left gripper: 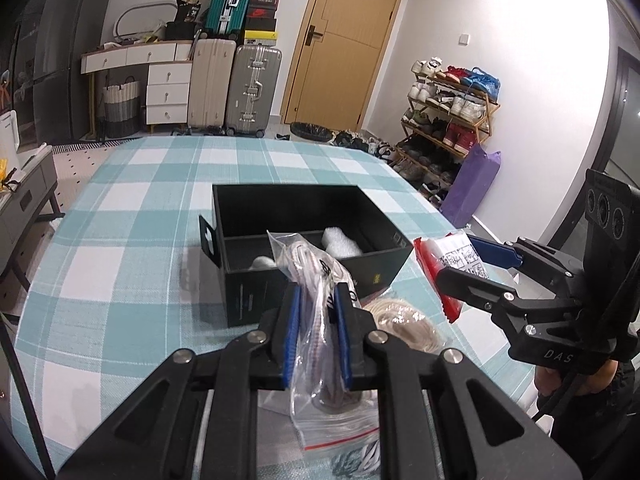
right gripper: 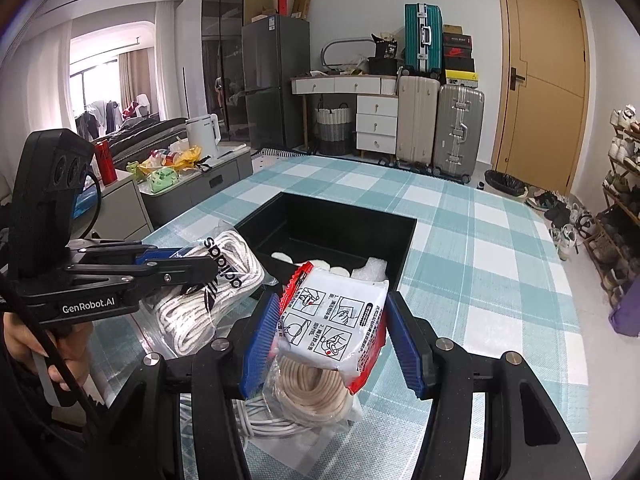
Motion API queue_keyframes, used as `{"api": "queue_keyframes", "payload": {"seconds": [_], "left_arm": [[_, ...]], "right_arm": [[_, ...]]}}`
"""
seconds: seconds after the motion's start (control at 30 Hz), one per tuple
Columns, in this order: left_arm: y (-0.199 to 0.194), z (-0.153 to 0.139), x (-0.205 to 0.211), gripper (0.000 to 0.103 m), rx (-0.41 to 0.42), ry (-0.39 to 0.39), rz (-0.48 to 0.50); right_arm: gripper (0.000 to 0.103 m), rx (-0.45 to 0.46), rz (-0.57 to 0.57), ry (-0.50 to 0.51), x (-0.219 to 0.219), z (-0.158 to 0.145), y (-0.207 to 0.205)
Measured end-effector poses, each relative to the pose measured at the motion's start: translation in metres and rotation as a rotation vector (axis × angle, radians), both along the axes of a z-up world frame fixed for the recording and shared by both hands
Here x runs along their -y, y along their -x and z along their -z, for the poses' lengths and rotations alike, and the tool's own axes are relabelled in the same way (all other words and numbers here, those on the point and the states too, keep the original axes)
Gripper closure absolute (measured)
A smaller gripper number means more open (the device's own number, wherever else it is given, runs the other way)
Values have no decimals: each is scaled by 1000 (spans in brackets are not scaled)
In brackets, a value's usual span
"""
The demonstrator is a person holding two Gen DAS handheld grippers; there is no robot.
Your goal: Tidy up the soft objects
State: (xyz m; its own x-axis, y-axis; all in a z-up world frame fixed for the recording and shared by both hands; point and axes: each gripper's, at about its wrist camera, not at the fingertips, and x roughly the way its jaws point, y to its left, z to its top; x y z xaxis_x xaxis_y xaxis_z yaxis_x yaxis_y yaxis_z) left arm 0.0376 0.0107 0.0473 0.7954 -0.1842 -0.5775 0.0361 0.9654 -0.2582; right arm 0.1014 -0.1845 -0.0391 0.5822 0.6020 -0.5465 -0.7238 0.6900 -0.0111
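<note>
Two grippers, both loaded. Left wrist view: left gripper clamped tight on a clear zip bag of white laces, blue pads pinching its middle; bag's long axis runs roughly upright, top end tilted away toward the black box, red-striped zip edge hanging low near the camera. Box sits on the checked tablecloth, divided inside, white foam piece in the far right compartment. Right gripper at right, holding a red-and-white packet beside the box's right corner. Coil of beige cord on the cloth below it. Right wrist view: right gripper closed on the packet, printed face up, long axis across the pads, red edge to the left, just above the bagged beige cord. Left gripper at left grips the lace bag, near the box front-left corner; a hand holds its handle.
</note>
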Motion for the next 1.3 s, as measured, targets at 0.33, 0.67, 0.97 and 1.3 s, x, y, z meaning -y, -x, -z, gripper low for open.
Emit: {"api": "queue_keyframes", "payload": {"seconds": [0.33,0.67,0.97,1.3], "left_arm": [[-12,-18,-9,89,38,-16,-11],[-32,-26,-18,89,40,-20,-26],[-55,-26,-22,89,28,-28,-29],[-76,-22,-24,89,11,-23,-29]], "right_arm": [[47,15,-4,-10,-5,-14,-1],[47,13,-11,-8,-12,-20,-10],[47,3,-15,-5,-21,-26,-24],[47,-19,-25,13,-32,-21,-45]]}}
